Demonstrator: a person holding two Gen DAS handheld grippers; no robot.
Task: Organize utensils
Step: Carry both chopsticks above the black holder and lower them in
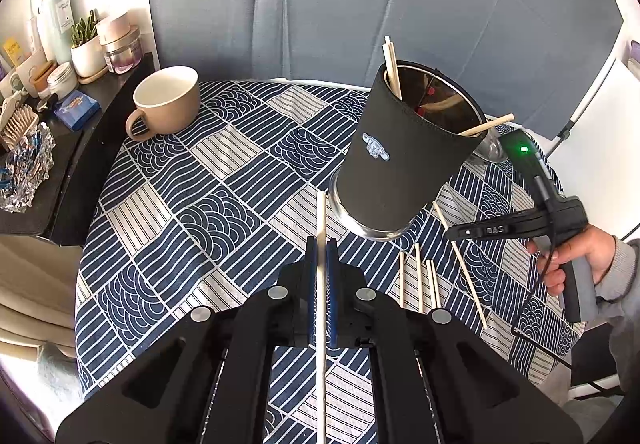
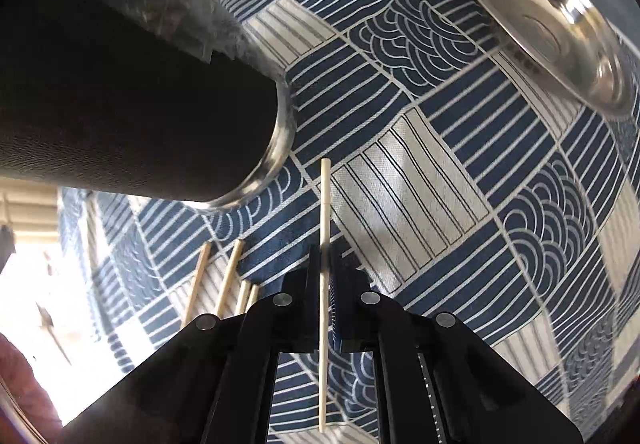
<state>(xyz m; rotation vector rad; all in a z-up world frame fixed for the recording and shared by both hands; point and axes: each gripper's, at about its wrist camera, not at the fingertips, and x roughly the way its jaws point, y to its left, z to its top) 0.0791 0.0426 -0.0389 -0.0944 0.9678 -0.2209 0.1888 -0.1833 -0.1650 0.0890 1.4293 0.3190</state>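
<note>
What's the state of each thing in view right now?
Left gripper: shut on a chopstick.
Right gripper: shut on a second chopstick.
Black cup: upright, chopsticks inside.
Loose chopsticks: lying flat on the tablecloth.
Beige mug: upright.
Steel bowl: upright, nothing visible inside.
</note>
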